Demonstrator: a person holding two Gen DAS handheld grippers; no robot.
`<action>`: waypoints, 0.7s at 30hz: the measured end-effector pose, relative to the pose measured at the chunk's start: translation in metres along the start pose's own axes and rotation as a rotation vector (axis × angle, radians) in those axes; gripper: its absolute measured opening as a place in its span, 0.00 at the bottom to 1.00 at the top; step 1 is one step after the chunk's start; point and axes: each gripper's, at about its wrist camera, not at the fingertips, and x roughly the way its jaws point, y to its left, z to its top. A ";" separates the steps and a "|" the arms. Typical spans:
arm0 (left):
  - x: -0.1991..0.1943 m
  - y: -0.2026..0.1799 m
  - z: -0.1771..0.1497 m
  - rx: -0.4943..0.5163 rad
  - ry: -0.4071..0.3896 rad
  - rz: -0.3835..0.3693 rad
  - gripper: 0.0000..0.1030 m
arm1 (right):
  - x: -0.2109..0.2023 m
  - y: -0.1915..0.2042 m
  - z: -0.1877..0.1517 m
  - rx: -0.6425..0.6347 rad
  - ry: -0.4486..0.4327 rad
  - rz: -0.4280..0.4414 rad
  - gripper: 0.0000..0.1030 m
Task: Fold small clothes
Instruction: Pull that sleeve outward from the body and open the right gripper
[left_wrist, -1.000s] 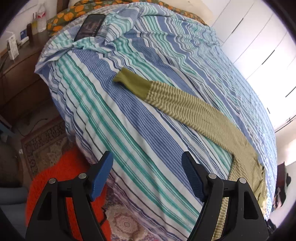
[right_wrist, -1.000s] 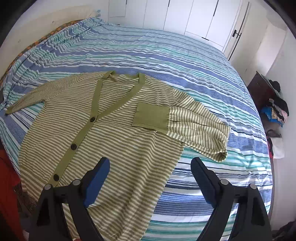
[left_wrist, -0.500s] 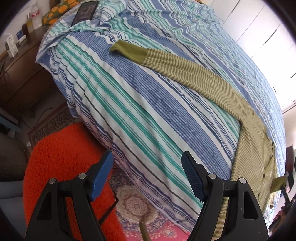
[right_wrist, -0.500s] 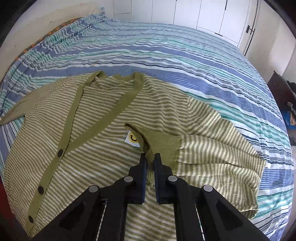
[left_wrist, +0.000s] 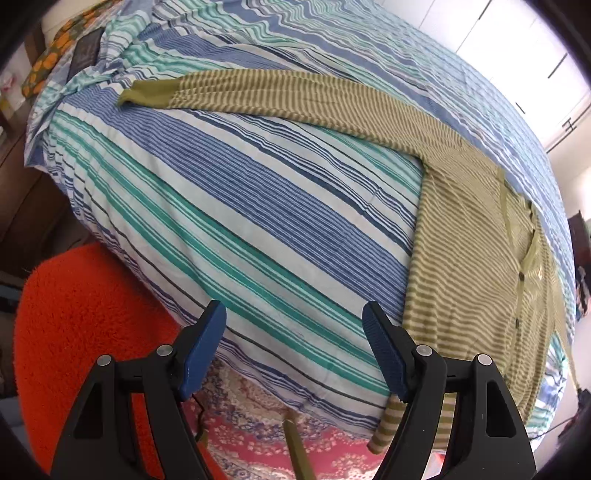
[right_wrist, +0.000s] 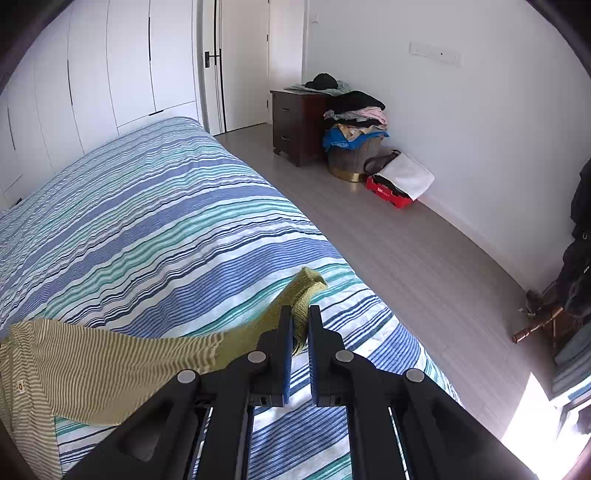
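Observation:
An olive-and-cream striped cardigan (left_wrist: 476, 236) lies on the striped bedspread (left_wrist: 229, 192). One sleeve stretches toward the bed's head, ending in a plain olive cuff (left_wrist: 147, 94). My left gripper (left_wrist: 293, 326) hangs open over the bed's edge, left of the cardigan's hem, with nothing between its blue pads. In the right wrist view, my right gripper (right_wrist: 300, 325) is shut on the other sleeve's olive cuff (right_wrist: 304, 286). That sleeve (right_wrist: 110, 365) is lifted and pulled out across the bed toward its far side.
An orange shaggy rug (left_wrist: 85, 314) and a patterned carpet (left_wrist: 258, 424) lie beside the bed. A phone (left_wrist: 86, 51) rests near the pillows. Across the floor stand a dark nightstand (right_wrist: 295, 122), a heaped laundry basket (right_wrist: 352, 147) and a red box (right_wrist: 388, 190).
My right gripper closed on the folded-in sleeve's cuff, then swung it outward, unfolding the sleeve toward the bed's side. My left gripper drifted along the bed edge, bringing the cardigan's body into view.

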 end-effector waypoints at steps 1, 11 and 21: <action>0.001 -0.007 -0.004 0.025 0.015 -0.008 0.76 | 0.009 -0.003 -0.006 0.002 0.024 -0.010 0.07; 0.010 -0.055 -0.049 0.327 0.086 -0.211 0.75 | -0.028 -0.004 -0.082 -0.081 0.076 0.030 0.63; 0.053 -0.064 -0.081 0.354 0.241 -0.295 0.79 | -0.174 0.158 -0.259 -0.345 0.534 0.884 0.63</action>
